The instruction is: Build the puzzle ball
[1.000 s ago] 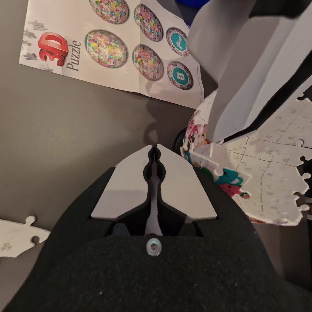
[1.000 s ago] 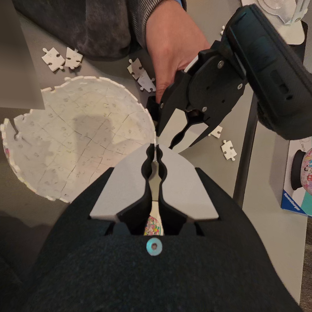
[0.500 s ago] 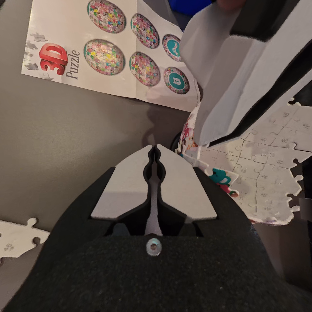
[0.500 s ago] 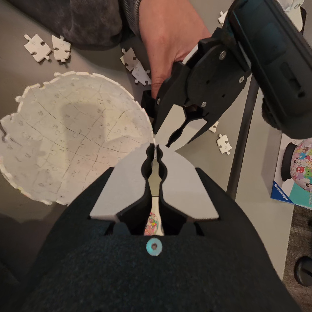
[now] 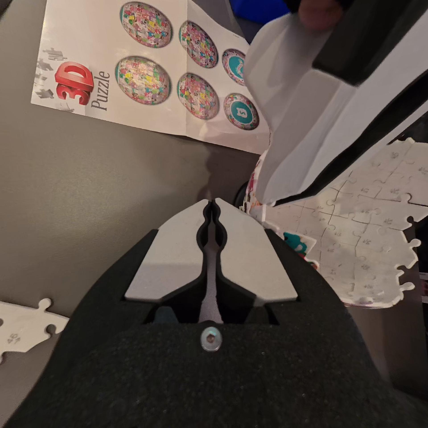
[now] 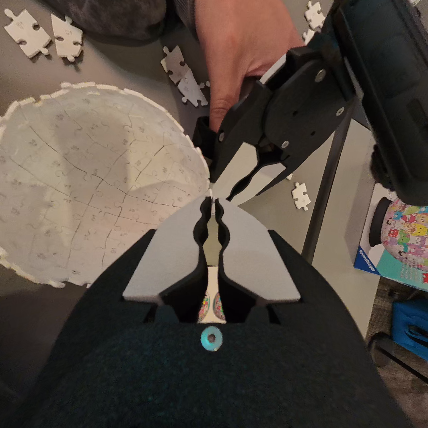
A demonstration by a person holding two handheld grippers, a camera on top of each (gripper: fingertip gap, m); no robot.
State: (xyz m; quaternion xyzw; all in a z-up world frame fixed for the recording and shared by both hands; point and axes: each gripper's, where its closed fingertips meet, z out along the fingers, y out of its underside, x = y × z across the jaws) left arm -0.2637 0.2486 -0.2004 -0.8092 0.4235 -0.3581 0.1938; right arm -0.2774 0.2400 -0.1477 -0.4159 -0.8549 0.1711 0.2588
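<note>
Now the right hand-held gripper (image 6: pixel 212 203) has its fingers pinched together on the rim of the half-built ball (image 6: pixel 92 180), a bowl of joined pieces seen from its pale inner side; a sliver of white edge shows between the tips. Just beside those tips, at the same stretch of rim, is the left hand-held gripper (image 6: pixel 228 196), held by a hand (image 6: pixel 240 58). Its jaws look closed on nothing that can be seen.

From the left wrist view, the left hand-held gripper (image 5: pixel 212 203) is shut with only grey worktop (image 5: pixel 92 196) past its tips, and the ball (image 5: pixel 359 231) lies to its right, touching or nearly touching the right finger. The right hand-held gripper (image 5: pixel 269 202) comes down from the upper right onto the ball's near edge, where a strip of the coloured outer side shows.

A leaflet (image 5: pixel 139 69) with printed balls lies flat on the worktop beyond. One loose piece (image 5: pixel 25 324) lies at the lower left, face down. In the right wrist view more loose pieces (image 6: pixel 44 34) lie scattered near a dark sleeve (image 6: pixel 111 18), with another piece (image 6: pixel 301 195) by the worktop's edge. A box (image 6: pixel 393 250) sits off to the right.
</note>
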